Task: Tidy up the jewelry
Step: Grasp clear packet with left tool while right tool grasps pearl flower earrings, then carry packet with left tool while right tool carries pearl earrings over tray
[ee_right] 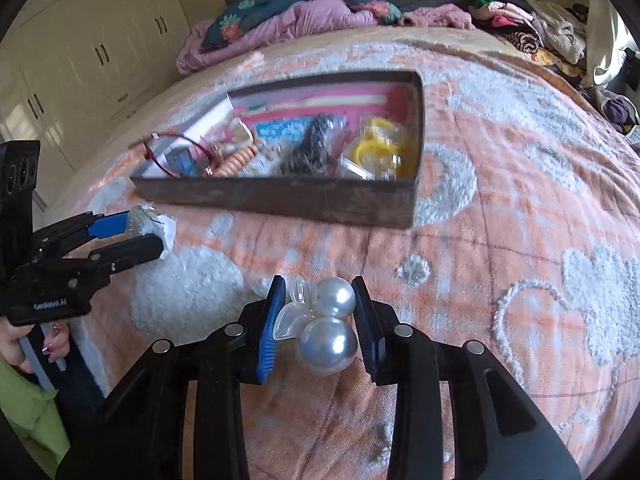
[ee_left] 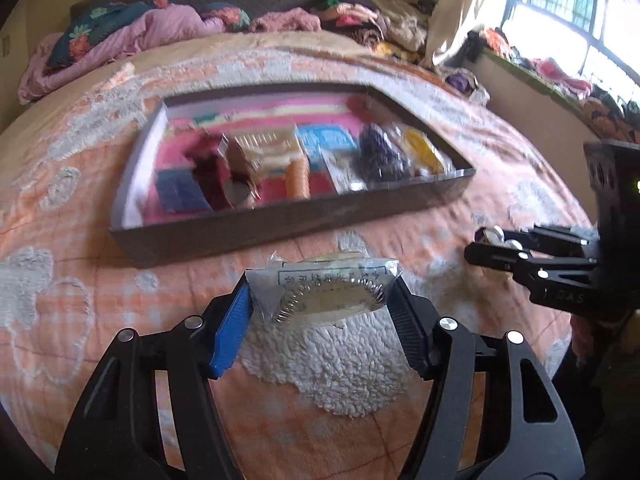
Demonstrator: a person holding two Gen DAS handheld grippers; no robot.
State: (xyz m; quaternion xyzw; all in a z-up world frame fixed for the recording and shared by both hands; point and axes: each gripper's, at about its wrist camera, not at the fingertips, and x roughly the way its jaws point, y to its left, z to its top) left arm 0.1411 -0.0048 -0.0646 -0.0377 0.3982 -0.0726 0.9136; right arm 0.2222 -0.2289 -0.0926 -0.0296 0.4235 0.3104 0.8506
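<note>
A clear packet (ee_left: 340, 276) with a silver coiled chain inside sits between the pads of my left gripper (ee_left: 322, 300), which is shut on it just above the bedspread. The right wrist view shows that same left gripper (ee_right: 148, 232) at the left with the packet (ee_right: 154, 222) at its tips. My right gripper (ee_right: 318, 292) is shut on a pearl ornament (ee_right: 328, 344): two big pearls with clear leaf-shaped pieces. Beyond both stands a dark tray (ee_left: 280, 224) (ee_right: 280, 200) holding several jewelry items, among them a yellow bangle packet (ee_right: 376, 148) and an orange coil (ee_right: 236, 162).
Everything rests on a bed with an orange and white blanket (ee_right: 500, 240). Crumpled bedding and clothes (ee_left: 160, 24) pile up at the far end. Cupboards (ee_right: 80, 60) stand on the left, a window (ee_left: 580, 12) on the right. A person's hand and green sleeve (ee_right: 24, 360) hold the left gripper.
</note>
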